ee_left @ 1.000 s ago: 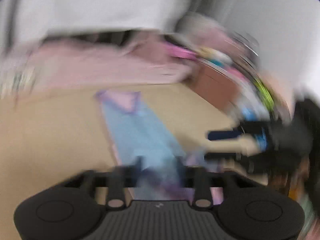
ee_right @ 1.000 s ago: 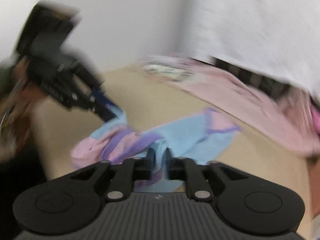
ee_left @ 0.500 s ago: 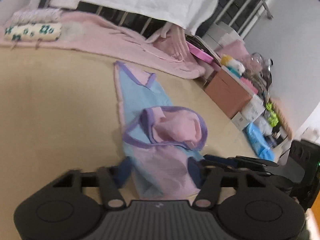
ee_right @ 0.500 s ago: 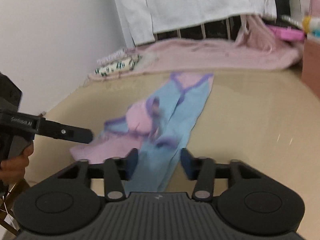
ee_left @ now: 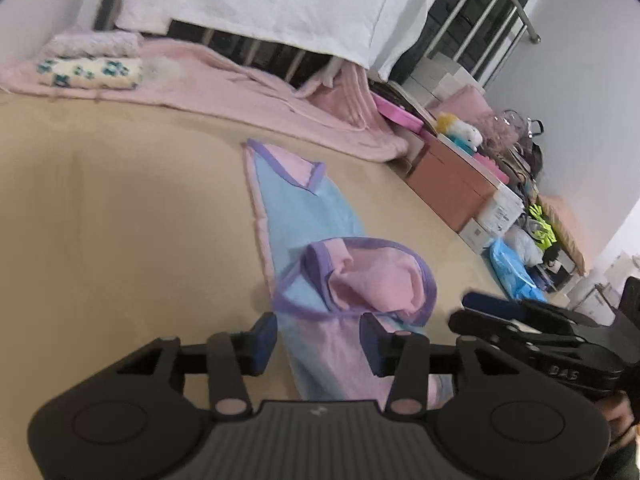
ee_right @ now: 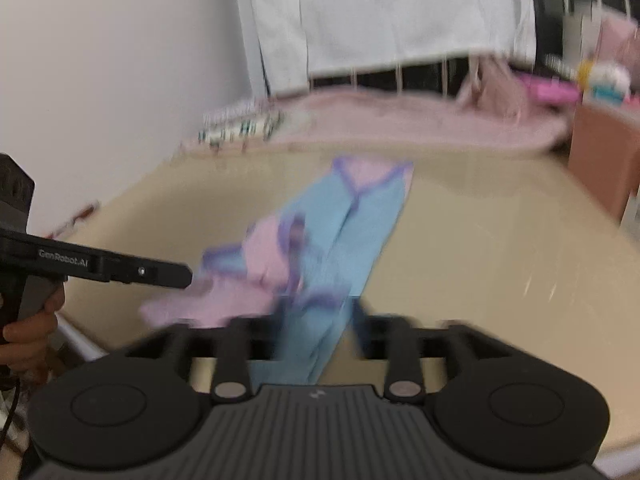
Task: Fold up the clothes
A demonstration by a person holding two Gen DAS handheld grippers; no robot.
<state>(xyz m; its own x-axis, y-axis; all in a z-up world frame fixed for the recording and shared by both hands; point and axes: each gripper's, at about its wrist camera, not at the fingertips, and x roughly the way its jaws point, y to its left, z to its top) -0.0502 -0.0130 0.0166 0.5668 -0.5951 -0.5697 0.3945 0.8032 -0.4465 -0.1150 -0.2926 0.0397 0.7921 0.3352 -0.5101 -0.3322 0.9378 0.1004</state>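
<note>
One garment [ee_left: 316, 248] in light blue and pink with purple trim is counted on the beige surface [ee_left: 120, 216]. Two hand-held grippers are seen: the left hand-held gripper [ee_left: 318, 338] and the right hand-held gripper [ee_right: 318, 312], each with two fingers set apart. One pink blanket [ee_left: 240, 92] is counted along the far edge of the surface. Two folded cloths are stacked on it, one with a floral print [ee_left: 90, 72] and one pale pink [ee_left: 94, 42]. One white sheet [ee_left: 280, 0] is hung behind. One brown box [ee_left: 452, 184] and one blue plastic bag [ee_left: 514, 268] are counted at the side.
</note>
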